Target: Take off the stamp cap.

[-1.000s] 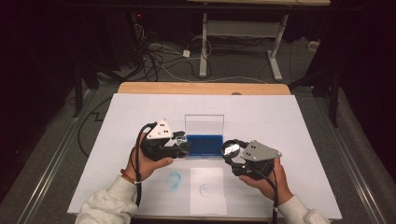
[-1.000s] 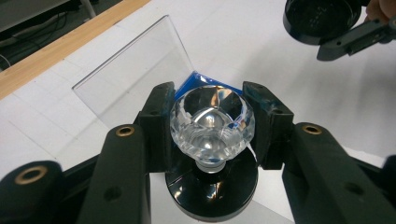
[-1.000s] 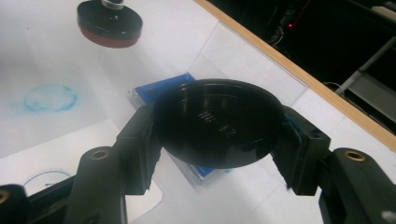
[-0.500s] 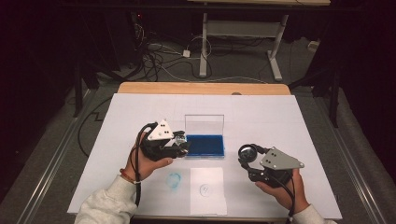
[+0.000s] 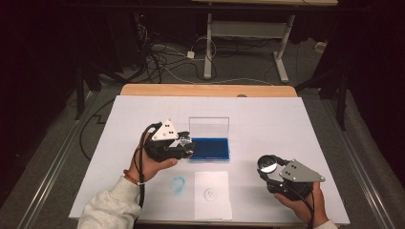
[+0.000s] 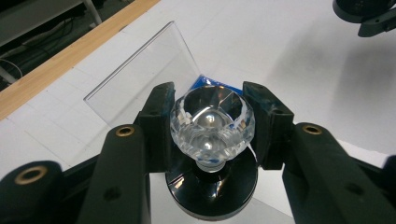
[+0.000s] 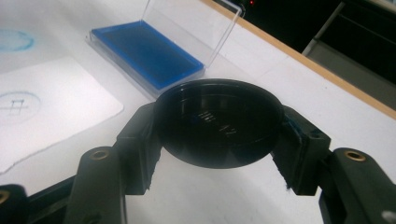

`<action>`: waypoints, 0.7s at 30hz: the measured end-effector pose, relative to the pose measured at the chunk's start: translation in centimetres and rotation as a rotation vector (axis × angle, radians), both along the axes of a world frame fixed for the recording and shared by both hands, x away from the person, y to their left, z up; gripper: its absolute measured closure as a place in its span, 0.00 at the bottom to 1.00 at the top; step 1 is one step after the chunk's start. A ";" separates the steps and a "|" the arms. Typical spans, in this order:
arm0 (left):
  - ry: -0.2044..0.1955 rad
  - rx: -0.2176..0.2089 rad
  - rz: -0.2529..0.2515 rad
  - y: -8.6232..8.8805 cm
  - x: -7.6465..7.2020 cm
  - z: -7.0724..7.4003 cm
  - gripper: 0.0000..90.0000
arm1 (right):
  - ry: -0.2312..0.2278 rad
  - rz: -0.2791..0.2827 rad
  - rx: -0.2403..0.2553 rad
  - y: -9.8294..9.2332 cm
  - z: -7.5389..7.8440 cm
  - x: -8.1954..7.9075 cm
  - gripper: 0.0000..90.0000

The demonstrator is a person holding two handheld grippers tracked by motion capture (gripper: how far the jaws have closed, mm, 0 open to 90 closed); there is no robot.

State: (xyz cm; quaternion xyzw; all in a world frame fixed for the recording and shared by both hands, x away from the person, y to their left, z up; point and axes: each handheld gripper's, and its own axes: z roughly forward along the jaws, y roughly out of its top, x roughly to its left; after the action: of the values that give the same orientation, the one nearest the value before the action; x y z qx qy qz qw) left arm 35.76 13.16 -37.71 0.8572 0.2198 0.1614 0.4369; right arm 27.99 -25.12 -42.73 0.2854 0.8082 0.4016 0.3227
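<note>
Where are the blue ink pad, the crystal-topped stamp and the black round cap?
blue ink pad (image 5: 209, 148), high view, middle of its blue surface
crystal-topped stamp (image 6: 212, 122), left gripper view, its clear knob
black round cap (image 7: 218, 124), right gripper view, its flat face

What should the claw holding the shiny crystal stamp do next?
Probably lower the crystal stamp onto the blue ink pad. The left claw holds it beside the open pad, and the right claw holds the black cap clear.

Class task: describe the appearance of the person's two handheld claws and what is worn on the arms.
Both the left claw and the right claw are black, each topped by a grey three-cornered plate and trailing a black cable. Their jaws carry brass-coloured screw holes. The sleeves are light grey; a reddish band circles the left wrist.
</note>
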 end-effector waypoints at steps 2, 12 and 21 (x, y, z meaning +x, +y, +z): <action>-0.002 0.001 -0.001 -0.1 0.1 0.0 0.61 | 0.009 -0.003 0.003 -0.4 -0.1 -0.1 0.43; -0.020 -0.004 -0.016 -0.7 0.1 1.0 0.61 | 0.031 -0.007 0.015 -1.1 -0.2 0.0 0.43; -0.037 -0.002 -0.043 -1.9 0.8 2.3 0.61 | 0.042 -0.002 0.010 -0.8 -0.4 0.1 0.43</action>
State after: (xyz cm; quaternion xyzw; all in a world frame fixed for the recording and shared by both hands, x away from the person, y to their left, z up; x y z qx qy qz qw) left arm 36.56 11.30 -35.39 0.8581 0.1935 0.1677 0.4450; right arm 28.06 -25.95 -43.16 0.2965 0.8124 0.3993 0.3045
